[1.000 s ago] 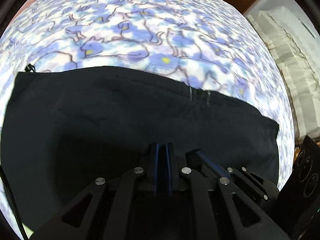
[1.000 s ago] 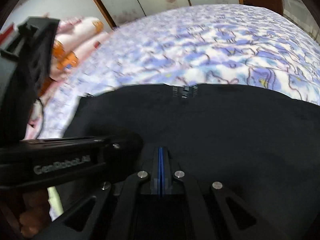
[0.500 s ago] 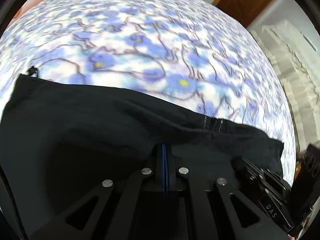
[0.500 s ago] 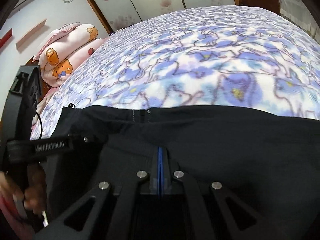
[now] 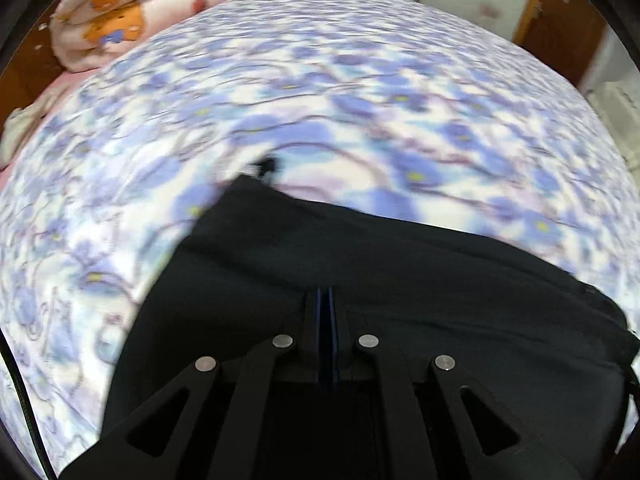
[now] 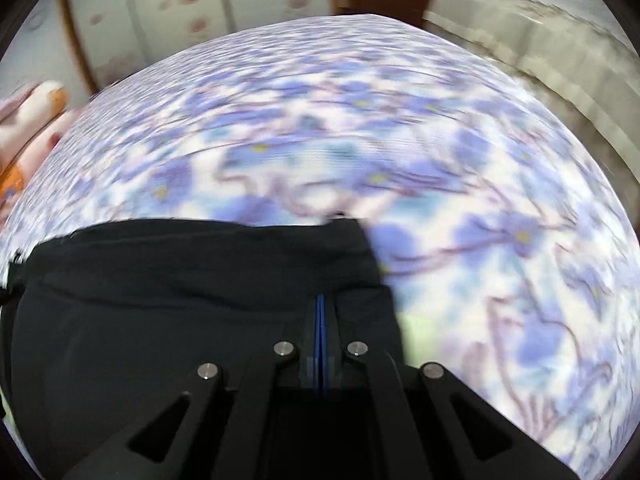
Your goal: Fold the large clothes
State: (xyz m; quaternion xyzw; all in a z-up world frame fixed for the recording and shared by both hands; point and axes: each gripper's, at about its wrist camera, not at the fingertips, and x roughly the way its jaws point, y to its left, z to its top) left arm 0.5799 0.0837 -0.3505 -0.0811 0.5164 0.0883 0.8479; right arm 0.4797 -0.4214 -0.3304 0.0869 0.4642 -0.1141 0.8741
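A large black garment (image 5: 400, 280) lies flat on a bed with a blue flower-print sheet (image 5: 360, 100). In the left wrist view my left gripper (image 5: 325, 290) is shut, its blue pads pressed together, tips down on the fabric near the garment's left edge. A small black tab (image 5: 268, 166) sticks out at the far left corner. In the right wrist view my right gripper (image 6: 320, 298) is also shut, resting on the garment (image 6: 180, 280) close to its right edge. I see no fabric pinched between either pair of pads.
The sheet (image 6: 480, 200) stretches far beyond the garment on all sides. Pink bear-print bedding (image 5: 120, 12) is piled at the far left. Floral wardrobe doors (image 6: 180, 0) stand behind the bed. Pale cloth-covered furniture (image 6: 540, 48) stands at the right.
The two grippers were side by side at the garment's middle; the left has slid toward the left edge and the right toward the right edge. Neither sees the other now. Both views are blurred by motion.
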